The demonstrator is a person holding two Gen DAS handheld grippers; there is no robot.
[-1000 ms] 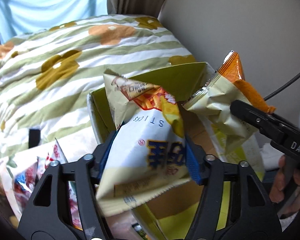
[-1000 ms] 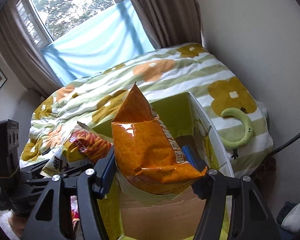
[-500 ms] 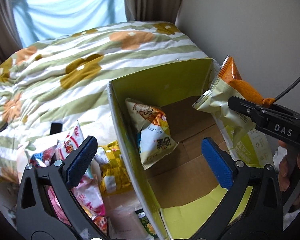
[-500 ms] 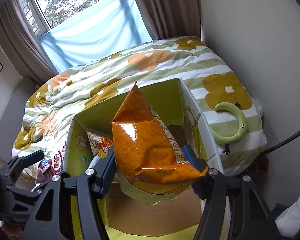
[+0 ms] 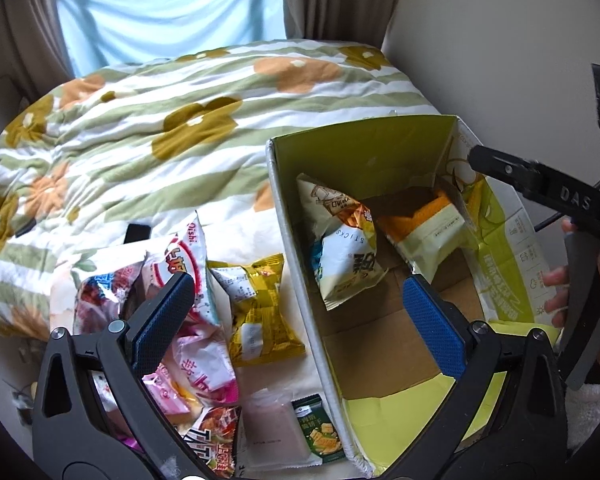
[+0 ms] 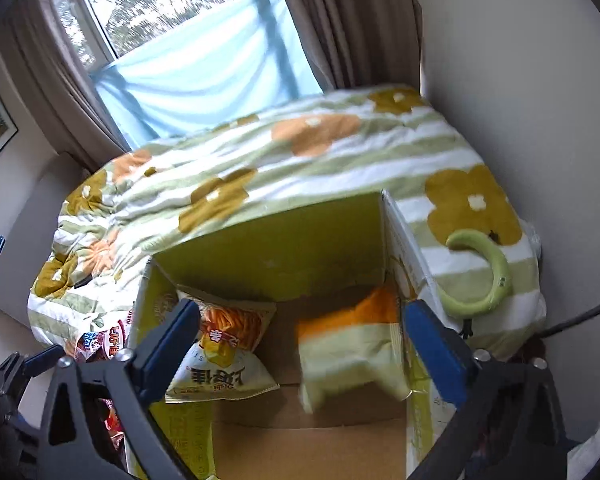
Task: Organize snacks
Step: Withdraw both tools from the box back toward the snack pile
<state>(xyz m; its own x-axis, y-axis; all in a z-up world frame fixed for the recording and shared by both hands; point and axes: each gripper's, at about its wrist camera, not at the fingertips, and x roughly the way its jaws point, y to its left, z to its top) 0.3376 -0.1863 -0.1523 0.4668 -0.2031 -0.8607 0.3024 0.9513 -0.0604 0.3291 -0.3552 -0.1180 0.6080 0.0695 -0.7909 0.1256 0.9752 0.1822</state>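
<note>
An open cardboard box with a yellow-green lining (image 5: 364,148) (image 6: 272,248) stands on the bed. Inside it lie a white and yellow sticks snack bag (image 5: 342,240) (image 6: 220,352) and an orange and cream snack bag (image 5: 428,236) (image 6: 348,344), which looks blurred in the right wrist view. My left gripper (image 5: 296,320) is open and empty above the box's left wall. My right gripper (image 6: 304,352) is open and empty above the box; it also shows at the right in the left wrist view (image 5: 540,184). A pile of snack bags (image 5: 180,320) lies left of the box.
A yellow snack bag (image 5: 256,308), pink bags (image 5: 196,376) and a small green packet (image 5: 320,428) lie on the floral quilt (image 5: 180,120). A green curved toy (image 6: 488,268) lies right of the box. A wall (image 5: 500,40) stands close on the right.
The left gripper opened and dropped the sticks bag into the box, then pulled back left. The right gripper opened and let the orange bag fall into the box.
</note>
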